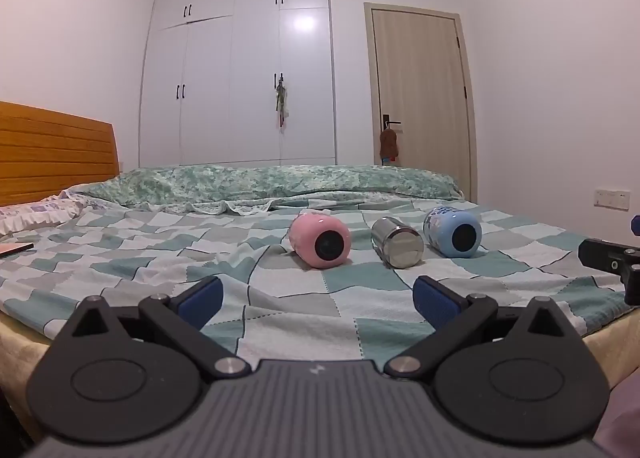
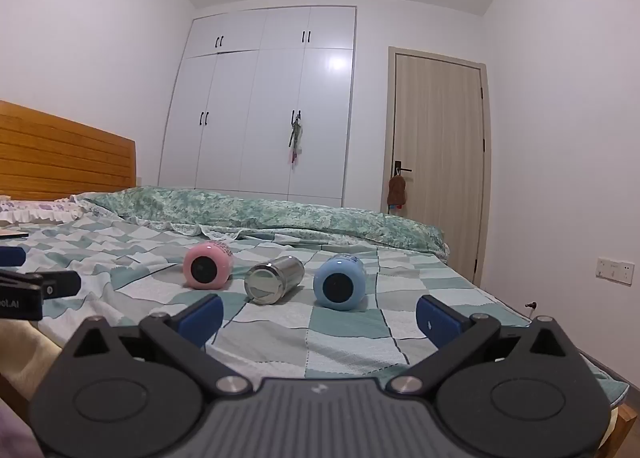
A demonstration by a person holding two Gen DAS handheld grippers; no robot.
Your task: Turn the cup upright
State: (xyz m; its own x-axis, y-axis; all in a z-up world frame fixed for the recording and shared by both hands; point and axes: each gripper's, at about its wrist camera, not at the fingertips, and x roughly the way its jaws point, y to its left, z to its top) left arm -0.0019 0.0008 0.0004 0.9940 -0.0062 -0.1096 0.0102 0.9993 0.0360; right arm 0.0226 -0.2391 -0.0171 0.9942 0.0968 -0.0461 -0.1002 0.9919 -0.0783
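Three cups lie on their sides on the checked bedspread (image 1: 280,310), bottoms toward me: a pink cup (image 1: 320,241) on the left, a steel cup (image 1: 397,242) in the middle, a blue cup (image 1: 453,232) on the right. They show likewise in the right wrist view: pink cup (image 2: 208,265), steel cup (image 2: 273,280), blue cup (image 2: 339,282). My left gripper (image 1: 318,300) is open and empty, short of the cups near the bed's front edge. My right gripper (image 2: 319,316) is open and empty, also short of the cups, facing the blue one.
A rolled green quilt (image 1: 260,183) lies across the bed behind the cups. A wooden headboard (image 1: 56,153) stands at the left. A white wardrobe (image 1: 240,69) and a door (image 1: 420,97) are at the far wall. The right gripper's body (image 1: 612,258) shows at the right edge.
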